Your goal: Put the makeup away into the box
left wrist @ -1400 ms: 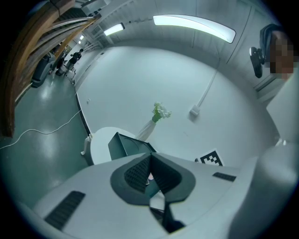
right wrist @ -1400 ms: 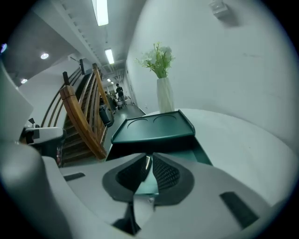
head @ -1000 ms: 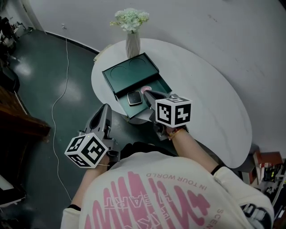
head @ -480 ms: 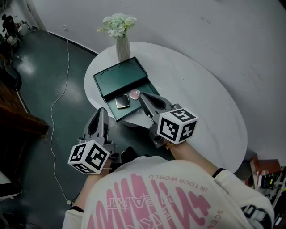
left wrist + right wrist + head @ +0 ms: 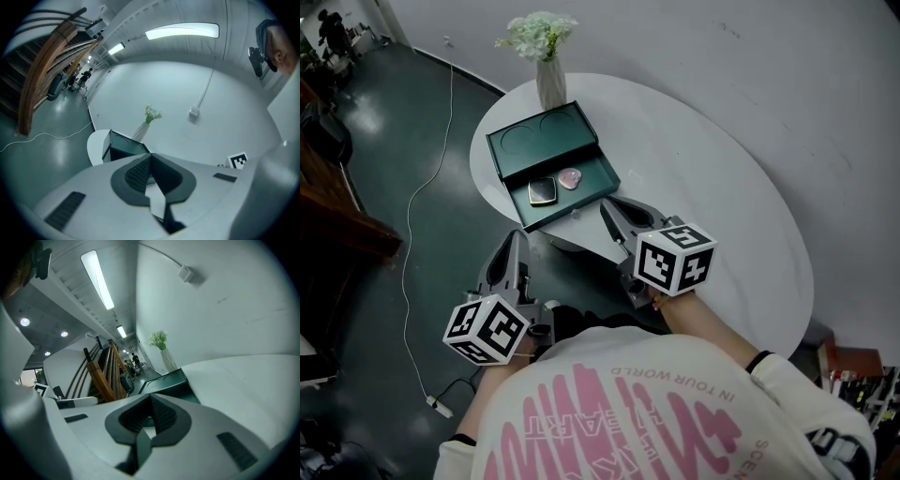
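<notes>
Black compact and pink makeup piece lie side by side inside the open green box; right gripper hovers near the box, left gripper farther off, both pinched shut, empty

White round table, dark glossy floor

Dark green box open, lid back; black compact, pink makeup piece inside.
</notes>
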Demonstrator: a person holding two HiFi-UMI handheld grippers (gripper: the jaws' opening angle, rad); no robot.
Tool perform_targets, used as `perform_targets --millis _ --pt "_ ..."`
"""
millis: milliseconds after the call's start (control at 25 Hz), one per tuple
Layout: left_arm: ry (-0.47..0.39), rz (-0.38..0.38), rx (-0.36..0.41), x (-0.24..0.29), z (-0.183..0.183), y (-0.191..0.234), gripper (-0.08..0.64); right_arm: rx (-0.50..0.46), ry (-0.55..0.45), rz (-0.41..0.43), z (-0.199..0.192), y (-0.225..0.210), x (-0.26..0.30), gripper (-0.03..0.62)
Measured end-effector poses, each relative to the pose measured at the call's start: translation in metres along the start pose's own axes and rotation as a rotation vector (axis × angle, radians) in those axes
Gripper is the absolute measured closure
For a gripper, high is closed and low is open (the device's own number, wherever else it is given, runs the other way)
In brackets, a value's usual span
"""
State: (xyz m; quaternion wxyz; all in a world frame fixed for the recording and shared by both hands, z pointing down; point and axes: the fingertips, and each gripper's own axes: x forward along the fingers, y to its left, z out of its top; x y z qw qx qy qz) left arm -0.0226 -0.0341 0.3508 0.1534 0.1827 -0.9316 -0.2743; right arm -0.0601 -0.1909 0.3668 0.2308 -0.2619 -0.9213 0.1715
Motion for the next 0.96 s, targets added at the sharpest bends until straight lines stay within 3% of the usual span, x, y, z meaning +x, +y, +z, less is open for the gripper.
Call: perform_targets --millis 960 --pt "-0.053 0.086 -0.019 -0.076 -0.063 -0.041 0.557 -0.117 0.067 0.079 -0.049 0.012 -0.072 0.594"
